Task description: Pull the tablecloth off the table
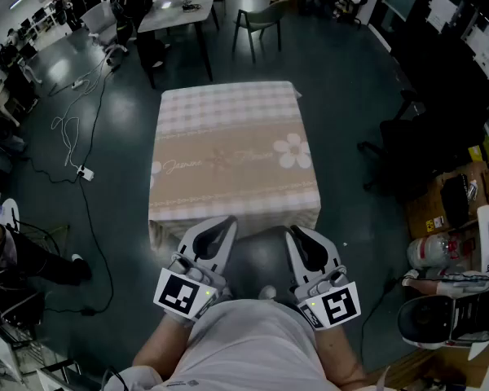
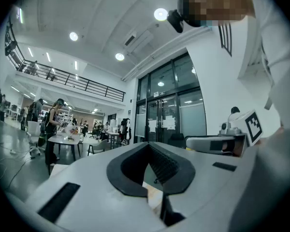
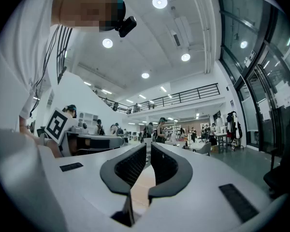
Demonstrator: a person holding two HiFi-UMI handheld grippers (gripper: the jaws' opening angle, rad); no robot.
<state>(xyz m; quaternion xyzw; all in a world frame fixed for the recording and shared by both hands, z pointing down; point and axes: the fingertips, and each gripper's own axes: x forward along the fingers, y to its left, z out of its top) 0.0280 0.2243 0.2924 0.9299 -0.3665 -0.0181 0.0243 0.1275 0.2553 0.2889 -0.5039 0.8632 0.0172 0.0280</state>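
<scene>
Tongs, 2: left tongs (image 1: 226, 221), right tongs (image 1: 294, 231), both closed, tips at edge of 1 tablecloth (image 1: 228, 149).

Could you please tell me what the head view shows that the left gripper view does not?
Only the head view: the whole tablecloth, its flower and the floor cables. Only the left gripper view: ceiling lights, a balcony railing and glass doors. Both: the left gripper, jaws shut, and the right gripper beside it.
</scene>
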